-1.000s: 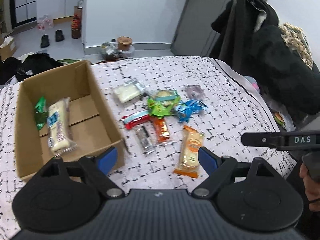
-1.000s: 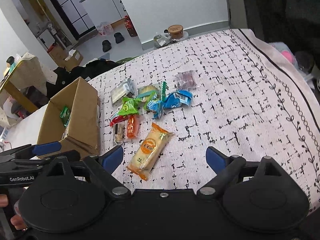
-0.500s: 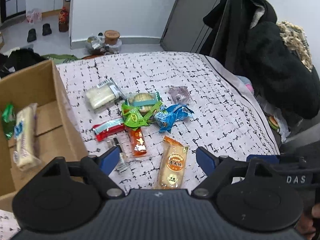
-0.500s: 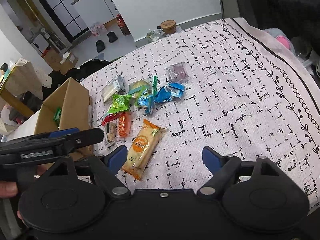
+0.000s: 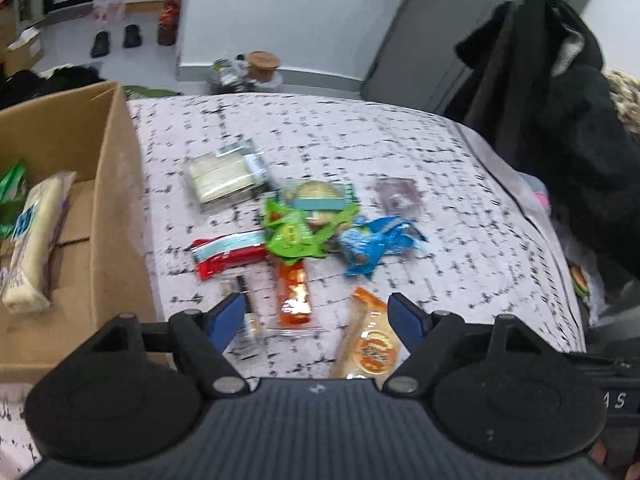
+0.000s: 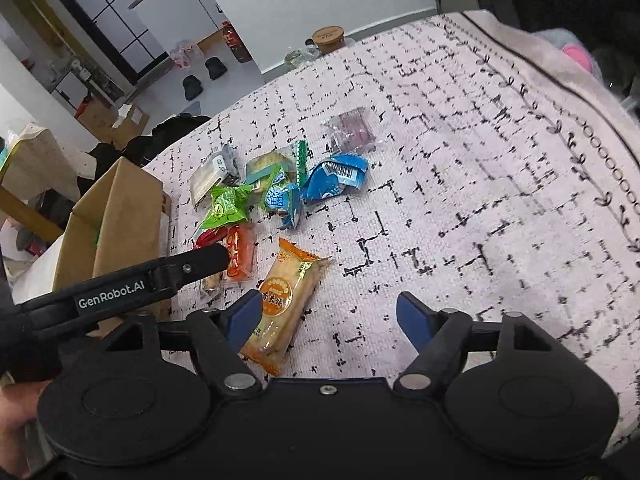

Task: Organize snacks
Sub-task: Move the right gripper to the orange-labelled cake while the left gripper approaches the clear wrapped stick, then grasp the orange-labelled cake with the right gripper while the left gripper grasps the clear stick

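My left gripper (image 5: 316, 316) hung part open and empty, jaws just been closing, small orange packet (image 5: 294, 292) right ahead between them, my right gripper (image 6: 330, 314) same deal, gold cake pack (image 6: 280, 300) by its left pad, cardboard box (image 5: 116, 216) off left.

— What carries it all?
— A bed (image 6: 500, 168) with a pale cover printed in black dashes

— And on it?
— A cardboard box (image 5: 116, 216) at the left. Beside it a loose cluster: a clear pack of pale wafers (image 5: 224, 176), a green packet (image 5: 292, 236), a blue packet (image 5: 372, 244), a red bar (image 5: 228, 254), an orange packet (image 5: 294, 292) and a small purple pack (image 6: 352, 130). Nearest lies a yellow cake pack (image 6: 284, 300)
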A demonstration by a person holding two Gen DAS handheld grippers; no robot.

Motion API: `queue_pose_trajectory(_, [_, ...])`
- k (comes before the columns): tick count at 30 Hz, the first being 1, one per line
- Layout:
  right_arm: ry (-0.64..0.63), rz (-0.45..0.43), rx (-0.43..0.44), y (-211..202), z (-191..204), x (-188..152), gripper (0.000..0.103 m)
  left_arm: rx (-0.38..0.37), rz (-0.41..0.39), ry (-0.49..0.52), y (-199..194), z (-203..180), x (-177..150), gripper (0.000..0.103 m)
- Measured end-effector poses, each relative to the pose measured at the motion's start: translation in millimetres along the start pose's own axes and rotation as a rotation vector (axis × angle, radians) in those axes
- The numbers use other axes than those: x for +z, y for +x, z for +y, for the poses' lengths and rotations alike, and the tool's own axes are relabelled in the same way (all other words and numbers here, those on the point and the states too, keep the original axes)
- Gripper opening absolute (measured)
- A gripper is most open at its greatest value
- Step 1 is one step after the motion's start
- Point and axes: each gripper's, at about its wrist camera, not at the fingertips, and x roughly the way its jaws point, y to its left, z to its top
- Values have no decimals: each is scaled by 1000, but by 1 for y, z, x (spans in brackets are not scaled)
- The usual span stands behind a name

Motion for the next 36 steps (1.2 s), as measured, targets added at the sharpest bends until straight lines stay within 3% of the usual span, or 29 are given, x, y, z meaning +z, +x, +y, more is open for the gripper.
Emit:
queue_pose_trajectory(4, [19, 14, 14, 13, 7, 2, 67, 64, -6, -61, 2, 14, 0, 74])
queue_pose_trajectory(8, [8, 23, 7, 27, 21, -1, 64, 100, 10, -137, 9, 32, -1, 52])
queue_pose_trajectory(11, [11, 31, -1, 37, 28, -2, 61, 107, 12, -147, 14, 35, -3, 43])
queue_pose_trajectory(23, [-6, 60, -106, 65, 46, -4, 55, 140, 29, -140, 37, 34, -9, 29])
queue_pose_trajectory(26, [-19, 62, -132, 69, 47, -3, 46, 135, 31, -127, 40, 34, -9, 18])
queue_pose_trajectory(27, [-23, 59, -145, 70, 47, -2, 37, 137, 32, -120, 40, 33, -10, 18])
queue_pose_trajectory(28, [-25, 57, -155, 70, 46, -1, 36, 132, 32, -109, 39, 32, -11, 17])
queue_pose_trajectory(36, [0, 30, -134, 53, 34, 2, 34, 84, 30, -40, 25, 21, -16, 16])
